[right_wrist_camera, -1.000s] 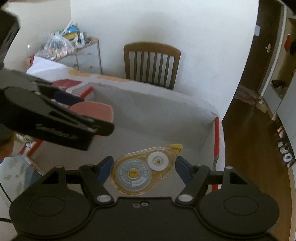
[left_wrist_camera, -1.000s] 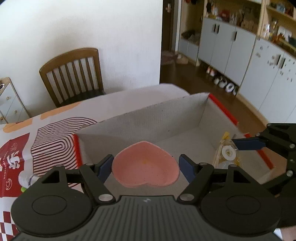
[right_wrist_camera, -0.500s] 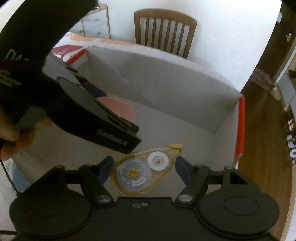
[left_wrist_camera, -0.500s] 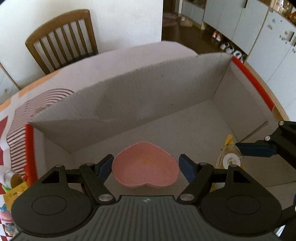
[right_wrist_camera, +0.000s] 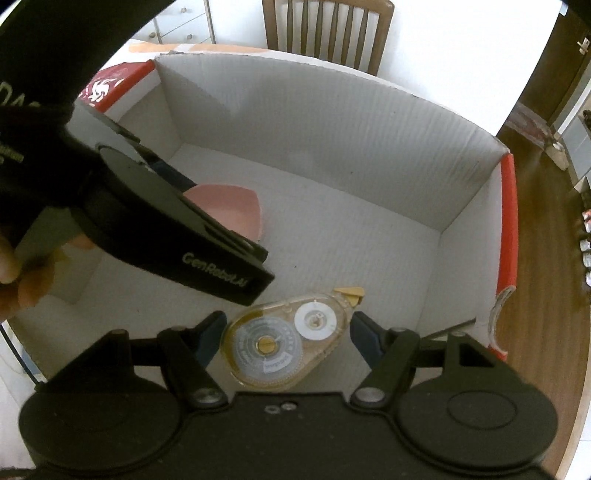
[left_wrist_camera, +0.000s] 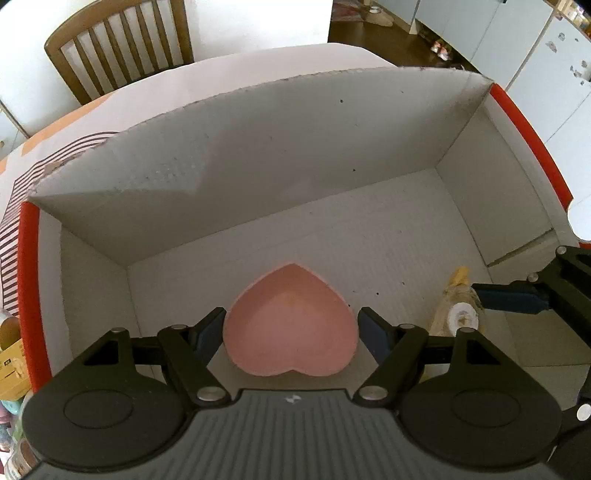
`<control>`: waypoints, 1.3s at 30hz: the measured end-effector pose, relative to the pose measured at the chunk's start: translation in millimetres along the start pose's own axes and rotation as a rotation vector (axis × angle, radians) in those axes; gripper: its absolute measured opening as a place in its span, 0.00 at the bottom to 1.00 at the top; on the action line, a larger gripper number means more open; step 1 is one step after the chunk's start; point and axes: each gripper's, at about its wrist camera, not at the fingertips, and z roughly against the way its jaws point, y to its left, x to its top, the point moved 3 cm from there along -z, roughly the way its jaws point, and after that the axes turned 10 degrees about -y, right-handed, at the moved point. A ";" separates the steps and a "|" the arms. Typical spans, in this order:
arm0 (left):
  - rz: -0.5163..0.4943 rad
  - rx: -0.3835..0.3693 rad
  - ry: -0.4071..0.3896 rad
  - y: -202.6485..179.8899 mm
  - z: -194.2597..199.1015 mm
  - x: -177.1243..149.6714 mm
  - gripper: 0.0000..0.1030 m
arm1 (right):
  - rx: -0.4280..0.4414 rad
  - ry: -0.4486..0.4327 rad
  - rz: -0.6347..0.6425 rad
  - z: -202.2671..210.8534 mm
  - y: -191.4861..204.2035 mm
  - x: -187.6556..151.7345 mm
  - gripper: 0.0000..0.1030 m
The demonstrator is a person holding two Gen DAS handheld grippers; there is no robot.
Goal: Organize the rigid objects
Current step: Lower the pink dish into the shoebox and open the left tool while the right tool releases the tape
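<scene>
Squarely between claw (left_wrist_camera: 291, 332) fingers: pink dish (left_wrist_camera: 291, 321).

Inside the cardboard box (left_wrist_camera: 258, 155): one pink heart-shaped dish (left_wrist_camera: 291, 321), one clear tape dispenser (right_wrist_camera: 286, 338). Over the box: two grippers, left gripper (left_wrist_camera: 291, 332) and right gripper (right_wrist_camera: 284, 339). Behind the box: one wooden chair (left_wrist_camera: 122, 44).

White wall (left_wrist_camera: 258, 22) far side. Wooden slat-back chair (left_wrist_camera: 122, 44) against it, far left. Dark wood floor (right_wrist_camera: 546, 229) right. Pale cabinets (left_wrist_camera: 535, 48) far right. Even daylight.
</scene>
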 end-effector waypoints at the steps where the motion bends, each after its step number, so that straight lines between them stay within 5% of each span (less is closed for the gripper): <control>1: 0.000 0.003 0.004 0.6 0.4 -0.1 0.75 | 0.000 0.000 -0.002 -2.8 0.0 1.7 0.70; 25: 0.032 0.004 -0.084 -2.3 55.3 -7.9 0.79 | -0.007 -0.101 -0.033 52.3 -8.7 2.0 0.83; 39: 0.082 -0.049 -0.267 -0.2 133.6 -25.1 0.80 | 0.070 -0.221 -0.044 106.7 2.3 -4.4 0.93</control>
